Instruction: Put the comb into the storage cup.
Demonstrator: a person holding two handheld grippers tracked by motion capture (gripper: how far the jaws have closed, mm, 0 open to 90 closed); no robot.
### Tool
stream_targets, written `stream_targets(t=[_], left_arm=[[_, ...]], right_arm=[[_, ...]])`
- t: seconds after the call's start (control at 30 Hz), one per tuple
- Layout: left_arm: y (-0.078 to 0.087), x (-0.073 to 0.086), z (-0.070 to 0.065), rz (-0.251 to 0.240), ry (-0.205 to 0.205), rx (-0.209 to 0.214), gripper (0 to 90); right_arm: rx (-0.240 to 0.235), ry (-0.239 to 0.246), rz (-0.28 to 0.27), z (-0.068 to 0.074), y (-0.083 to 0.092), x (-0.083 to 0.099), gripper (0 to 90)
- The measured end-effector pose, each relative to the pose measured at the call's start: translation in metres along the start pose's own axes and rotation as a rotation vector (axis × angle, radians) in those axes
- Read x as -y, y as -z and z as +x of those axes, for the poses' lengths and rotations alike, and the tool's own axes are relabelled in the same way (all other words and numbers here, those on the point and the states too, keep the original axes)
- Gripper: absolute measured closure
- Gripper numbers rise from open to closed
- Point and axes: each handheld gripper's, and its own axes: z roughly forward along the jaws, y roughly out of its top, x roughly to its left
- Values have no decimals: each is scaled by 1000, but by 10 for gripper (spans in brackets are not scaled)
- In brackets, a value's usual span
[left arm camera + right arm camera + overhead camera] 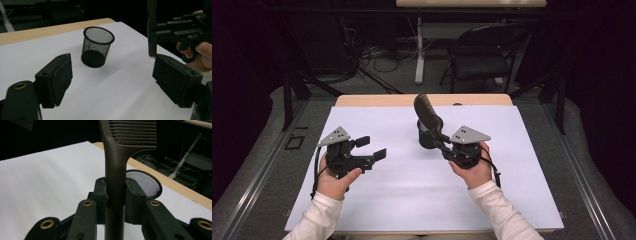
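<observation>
A black mesh cup [426, 137] stands upright on the white sheet [412, 195], behind the middle of the table. My right gripper [443, 141] is shut on the handle of a dark comb [426, 112], which rises slanted over the cup with its teeth end up. In the right gripper view the comb's handle [117, 157] is clamped between the pads, and the cup's rim [147, 183] lies just beyond. My left gripper [372, 148] hovers at the left, open and empty. In its own view the cup [97, 46] stands ahead between the wide jaws, with the comb's handle end [151, 27] at the right.
The white sheet covers most of the wooden table [377, 100]. Beyond the table's far edge stand a black chair [482, 55], a white desk leg [419, 50] and cables on the floor. Dark drapes hang at both sides.
</observation>
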Motion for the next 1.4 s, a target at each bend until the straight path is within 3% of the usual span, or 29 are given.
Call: stream_targets(t=[0.73, 1.23, 1.4], left_arm=[[-26, -22, 2, -9, 74, 54, 211], [-43, -37, -12, -1, 64, 89, 331], [-45, -39, -16, -3, 66, 72, 367]], right_arm=[[-6, -1, 8, 5, -5, 4, 729], [-12, 3, 17, 7, -8, 6, 729], [-13, 5, 18, 8, -9, 6, 729]])
